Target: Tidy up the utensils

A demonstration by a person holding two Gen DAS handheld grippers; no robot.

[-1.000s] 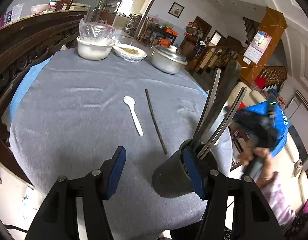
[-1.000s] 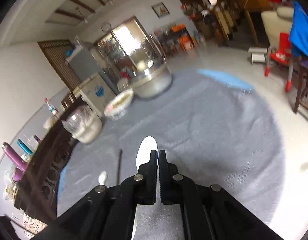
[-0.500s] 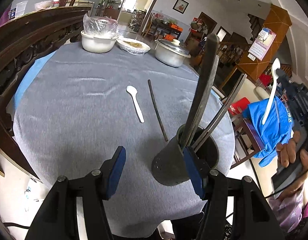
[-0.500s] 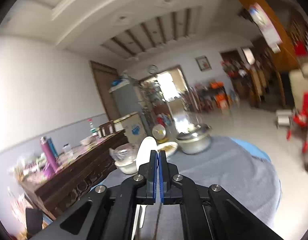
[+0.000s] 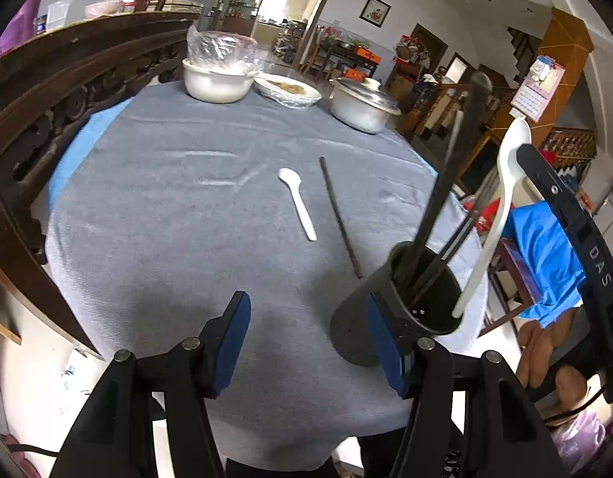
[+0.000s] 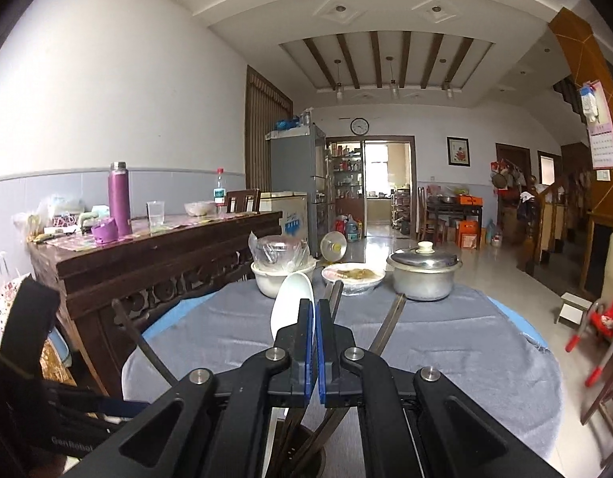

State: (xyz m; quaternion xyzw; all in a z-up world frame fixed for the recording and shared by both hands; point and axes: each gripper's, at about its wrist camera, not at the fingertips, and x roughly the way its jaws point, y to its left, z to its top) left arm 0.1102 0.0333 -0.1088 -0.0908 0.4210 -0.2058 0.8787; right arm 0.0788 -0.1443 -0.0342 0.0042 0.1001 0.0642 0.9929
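1. A white spoon [image 5: 501,203] is pinched near its bowl by the closed fingers of the right gripper [image 6: 315,318].
2. The spoon is held nearly upright, bowl up, with its handle tip dipped into the black cup [image 5: 390,318].
3. The cup stands near the table [image 5: 167,219] edge, with one blue pad of the half-open left gripper [image 5: 310,342] touching its wall.
4. Another white spoon [image 5: 298,203] and a dark chopstick [image 5: 338,215] lie flat mid-table, pointing away, with bare cloth around them.
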